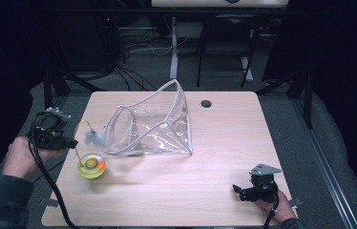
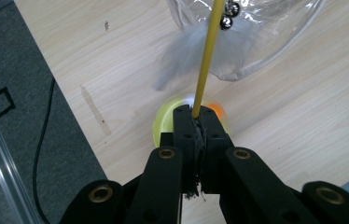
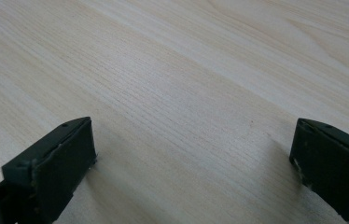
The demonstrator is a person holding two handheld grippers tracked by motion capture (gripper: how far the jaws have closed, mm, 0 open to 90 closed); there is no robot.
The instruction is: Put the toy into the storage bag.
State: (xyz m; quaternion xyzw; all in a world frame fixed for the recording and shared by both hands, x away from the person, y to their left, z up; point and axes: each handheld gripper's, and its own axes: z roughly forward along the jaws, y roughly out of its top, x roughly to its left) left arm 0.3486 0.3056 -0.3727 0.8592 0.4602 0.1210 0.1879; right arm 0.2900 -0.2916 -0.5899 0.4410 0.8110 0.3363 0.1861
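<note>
A thin yellow wand (image 2: 206,60) is clamped in the left tool (image 2: 195,114); the jaws are pressed together on its lower end. In the left gripper view the wand runs straight up from the jaw tips toward a clear plastic pouch (image 2: 256,42). Near the wand's far end hang small metal bells (image 2: 228,14) and a grey feather tuft (image 2: 186,56), blurred. In the high view the wand (image 1: 78,138) curves up and over from the left tool (image 1: 67,141), w/ the feather tuft (image 1: 94,139) dangling just beside the pouch's left edge.

Below the wand sits a yellow-green round dish (image 1: 92,166) w/ an orange bit inside, on the surface (image 1: 176,191) near its left edge. In the left gripper view the dish (image 2: 165,123) is partly hidden behind the jaw tips.

The clear pouch (image 1: 150,126) w/ a white zip rim stands open at mid surface, its mouth tilted up toward the back. A small dark hole (image 1: 206,103) is set in the surface behind the pouch, to the right.

The right tool (image 1: 237,190) rests low at the front right of the surface, well apart from the pouch, held by a hand (image 1: 274,207). In the right gripper view its jaws stand wide apart, w/ bare wood grain (image 3: 186,93) between them. The left hand (image 1: 21,155) holds its tool off the left edge of the surface.
</note>
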